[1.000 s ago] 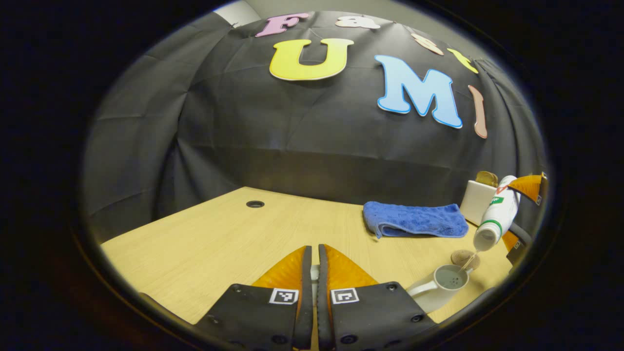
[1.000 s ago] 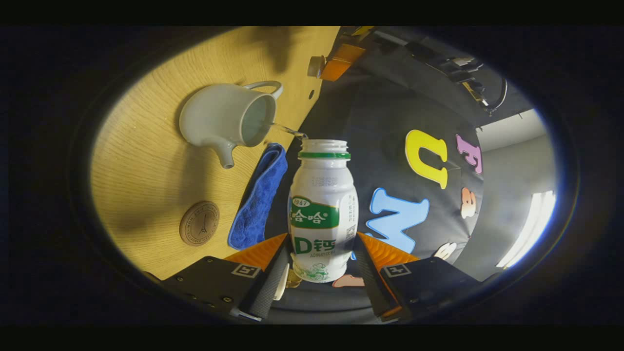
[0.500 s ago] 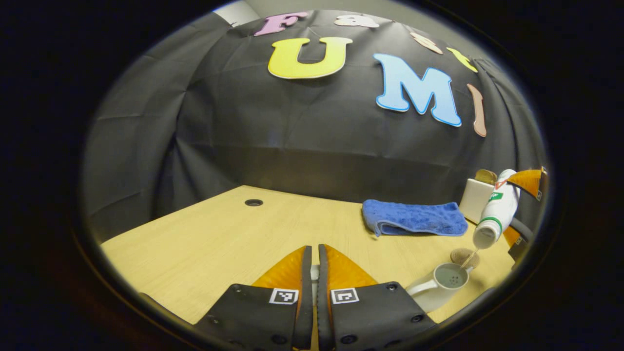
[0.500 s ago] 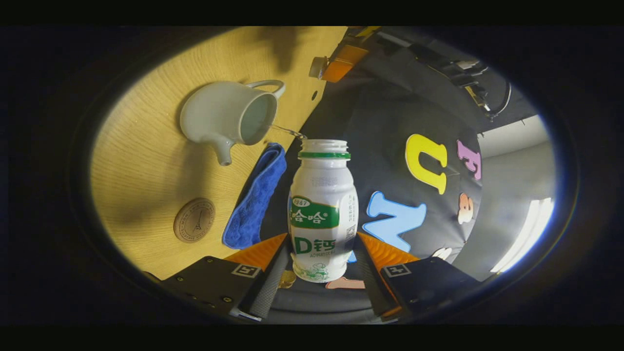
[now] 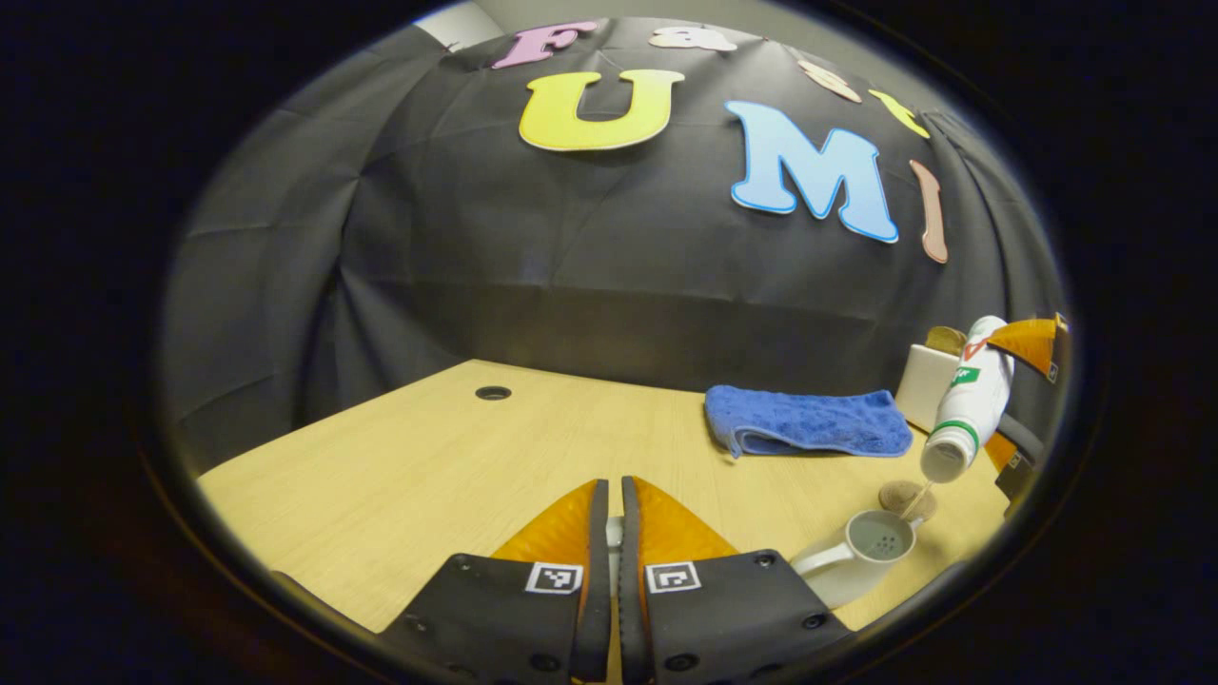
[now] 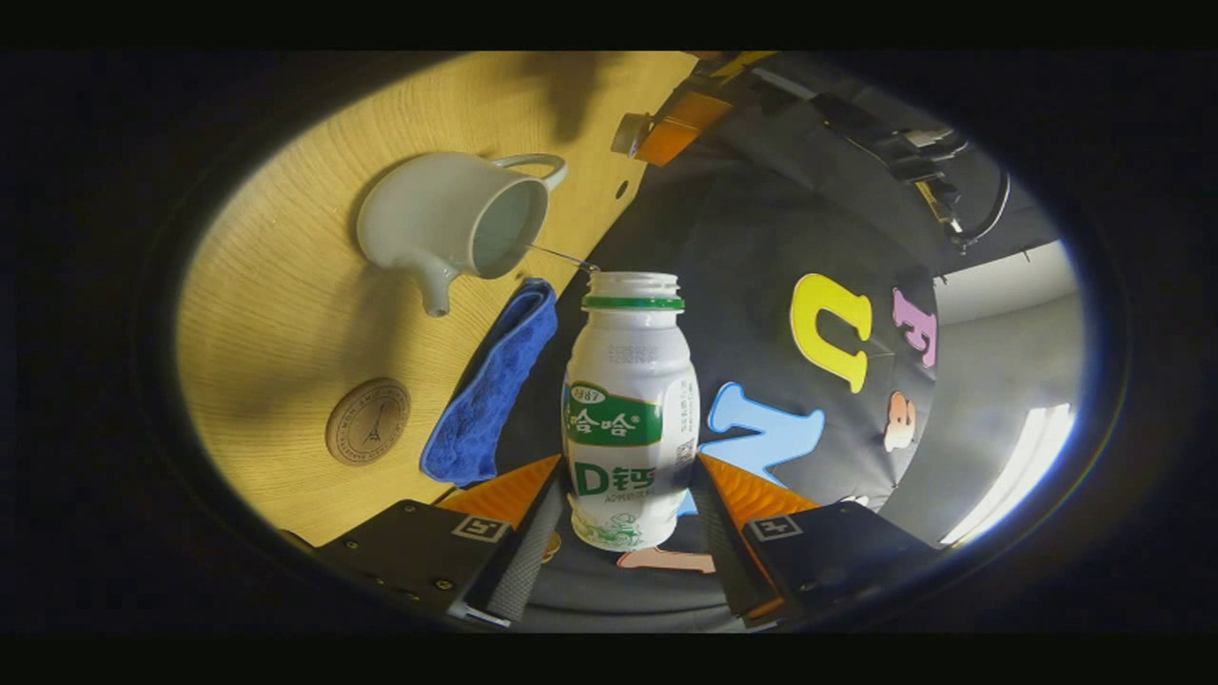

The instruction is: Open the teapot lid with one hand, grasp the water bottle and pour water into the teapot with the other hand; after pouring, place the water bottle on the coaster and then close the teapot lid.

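Much bare table (image 5: 428, 466) beside teapot (image 5: 861, 561).

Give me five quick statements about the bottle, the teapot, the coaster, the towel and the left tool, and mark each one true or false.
1. The water bottle is tipped, and a thin stream runs from its mouth into the teapot. True.
2. The teapot has its lid on. False: its top is open, and the strainer holes inside show in the left gripper view.
3. The bottle stands on the coaster. False: the coaster is bare, and the right tool holds the bottle in the air.
4. A folded blue towel lies on the wooden table. True.
5. The left tool is spread wide. False: its fingers are nearly together, with something pale between them.
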A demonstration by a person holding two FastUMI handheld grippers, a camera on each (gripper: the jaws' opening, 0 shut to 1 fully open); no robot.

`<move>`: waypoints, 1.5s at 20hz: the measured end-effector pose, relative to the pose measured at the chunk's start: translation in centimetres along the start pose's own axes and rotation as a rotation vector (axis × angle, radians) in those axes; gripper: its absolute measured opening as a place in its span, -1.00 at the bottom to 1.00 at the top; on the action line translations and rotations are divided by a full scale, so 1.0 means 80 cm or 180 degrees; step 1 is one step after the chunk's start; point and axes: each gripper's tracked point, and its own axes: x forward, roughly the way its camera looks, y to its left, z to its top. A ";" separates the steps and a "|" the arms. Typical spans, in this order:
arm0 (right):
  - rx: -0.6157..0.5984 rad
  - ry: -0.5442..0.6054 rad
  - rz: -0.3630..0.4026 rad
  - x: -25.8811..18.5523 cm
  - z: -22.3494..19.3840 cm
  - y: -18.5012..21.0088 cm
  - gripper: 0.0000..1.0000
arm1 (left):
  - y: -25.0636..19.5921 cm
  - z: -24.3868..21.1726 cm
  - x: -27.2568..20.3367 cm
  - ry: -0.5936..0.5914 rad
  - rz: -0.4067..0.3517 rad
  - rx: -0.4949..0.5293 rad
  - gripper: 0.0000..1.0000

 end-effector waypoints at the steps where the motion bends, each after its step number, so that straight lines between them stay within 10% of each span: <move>1: -0.0020 -0.0012 -0.0004 -0.001 0.001 -0.001 0.51 | 0.000 0.001 0.000 0.0004 -0.0002 0.0002 -0.72; 19: -0.0271 -0.0139 -0.0111 0.004 0.014 -0.006 0.51 | -0.002 -0.002 -0.001 0.0063 -0.0024 0.0061 -0.79; 30: 0.1628 0.0118 0.0387 -0.018 0.019 0.054 0.51 | -0.005 -0.003 -0.001 0.0068 -0.0105 0.0009 -0.71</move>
